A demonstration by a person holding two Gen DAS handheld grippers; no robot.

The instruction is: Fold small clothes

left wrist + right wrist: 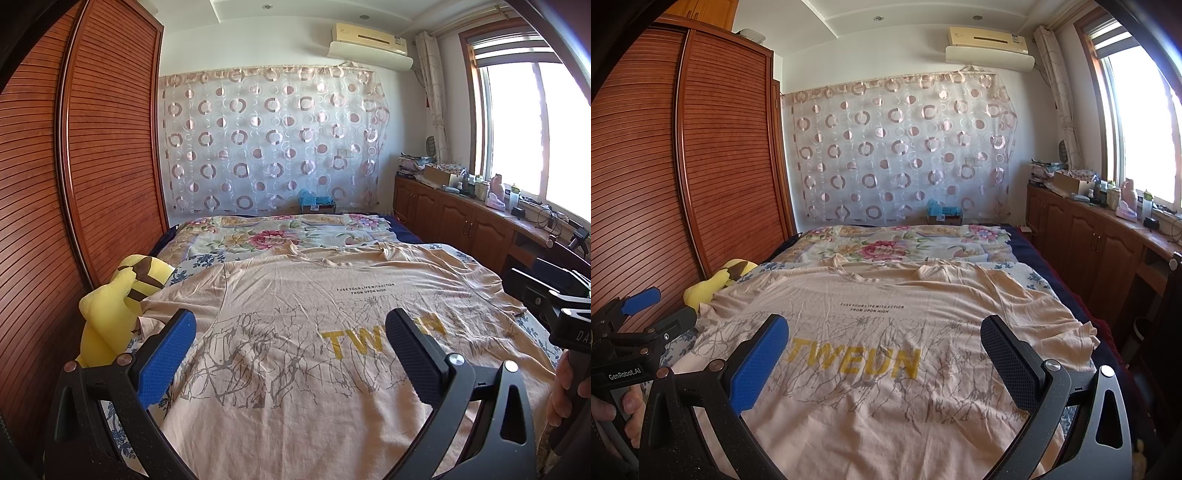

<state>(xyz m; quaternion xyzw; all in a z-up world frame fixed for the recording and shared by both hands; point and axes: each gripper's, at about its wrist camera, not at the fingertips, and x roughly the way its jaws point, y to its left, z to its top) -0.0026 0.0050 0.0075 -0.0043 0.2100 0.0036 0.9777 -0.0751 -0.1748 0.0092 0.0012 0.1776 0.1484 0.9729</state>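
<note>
At the far left stood the brown slatted wardrobe (110,147), and in front of it a yellow plush toy (110,317) lay at the left edge of the bed (897,243). The left gripper (291,347) hung above the near part of the shirt, its fingers spread wide and holding nothing. The beige T-shirt (314,295) lay flat on the bed, print side up, with the yellow word "TWEUN" readable. The right gripper (886,354) was above the same shirt, fingers also spread and empty. At the right were the wooden cabinets (1089,236) under the window (535,122).
</note>
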